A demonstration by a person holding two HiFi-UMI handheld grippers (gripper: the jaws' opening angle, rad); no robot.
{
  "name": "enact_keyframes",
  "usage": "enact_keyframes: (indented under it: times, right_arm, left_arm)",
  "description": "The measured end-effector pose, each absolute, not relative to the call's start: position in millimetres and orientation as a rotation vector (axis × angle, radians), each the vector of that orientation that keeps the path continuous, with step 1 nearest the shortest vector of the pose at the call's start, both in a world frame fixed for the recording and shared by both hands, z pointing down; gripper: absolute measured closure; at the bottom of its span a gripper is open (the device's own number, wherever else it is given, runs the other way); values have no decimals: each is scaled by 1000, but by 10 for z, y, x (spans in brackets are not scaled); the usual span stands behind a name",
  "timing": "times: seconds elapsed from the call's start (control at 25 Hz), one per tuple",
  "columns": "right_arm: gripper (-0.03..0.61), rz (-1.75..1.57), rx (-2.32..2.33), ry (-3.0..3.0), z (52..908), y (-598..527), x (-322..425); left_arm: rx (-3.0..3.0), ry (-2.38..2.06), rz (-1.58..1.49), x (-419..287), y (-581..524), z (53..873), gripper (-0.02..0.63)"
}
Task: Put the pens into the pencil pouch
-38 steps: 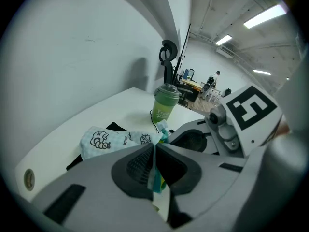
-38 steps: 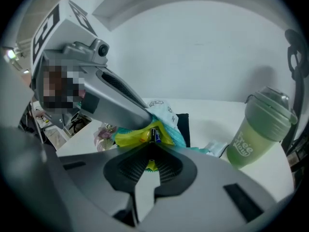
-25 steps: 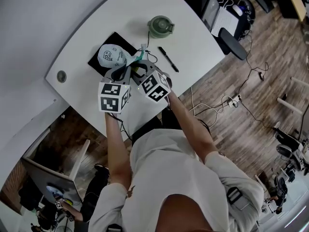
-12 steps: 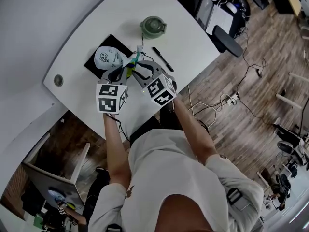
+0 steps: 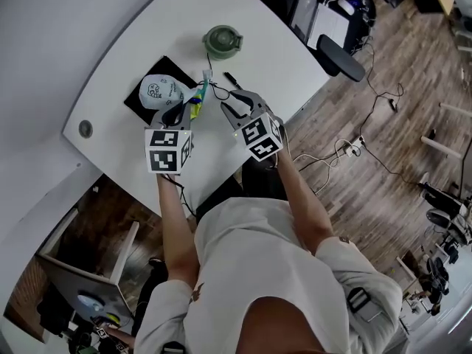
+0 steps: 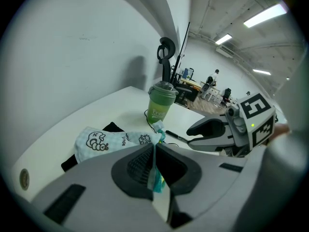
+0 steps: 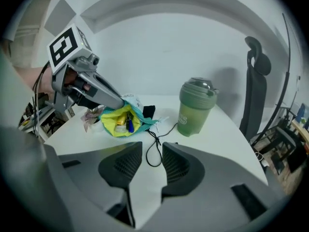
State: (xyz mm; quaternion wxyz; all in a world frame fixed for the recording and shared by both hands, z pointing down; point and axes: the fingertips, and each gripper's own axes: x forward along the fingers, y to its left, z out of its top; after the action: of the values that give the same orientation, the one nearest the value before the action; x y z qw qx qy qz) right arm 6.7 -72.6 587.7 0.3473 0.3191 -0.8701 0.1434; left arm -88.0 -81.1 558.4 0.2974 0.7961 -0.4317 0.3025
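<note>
Holding light-blue cloth pencil pouch (image 7: 115, 124) mouth open, left gripper (image 6: 155, 151) clamped on rim; several pens (image 7: 129, 122) apparently inside already. Right gripper (image 7: 147, 159) empty, jaws just opened part-way. Black marker pen (image 5: 231, 80) remains on white table (image 5: 125, 43), at its 12 o'clock

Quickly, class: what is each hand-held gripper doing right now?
Left hand-held gripper: closed on the edge of the pale blue fabric pencil pouch.
Right hand-held gripper: open, its jaws have just been opening, nothing between them.

Light: bright, even, from ceiling strips (image 6: 263, 16) | Shadows: soft, on wall behind cup (image 6: 161, 103) | Lens: fisheye, dark vignetted corners | Focus: my right gripper (image 7: 150, 146) slightly soft.
</note>
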Motion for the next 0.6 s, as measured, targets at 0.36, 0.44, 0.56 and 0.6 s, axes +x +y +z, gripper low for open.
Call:
enact_keyframes:
  times: [0.36,0.44,0.56,0.6]
  right_arm:
    - [448,386,881,-2134,6142,-664,577]
    - [449,397,880,-2107,6219,-634,648]
    - [453,420,875,-2073,6337,-580,731]
    - [455,428,872,-2064,6375,-562,753]
  left_arm:
    - [2109,-1139,820,-858,-815,5610,606]
    - [2109,-1135,824,-854,-816,5616,606]
    - [2108,-1132,827,-855,-814,5625,606]
    - [2107,-1132,828,-853,-813,5629,606]
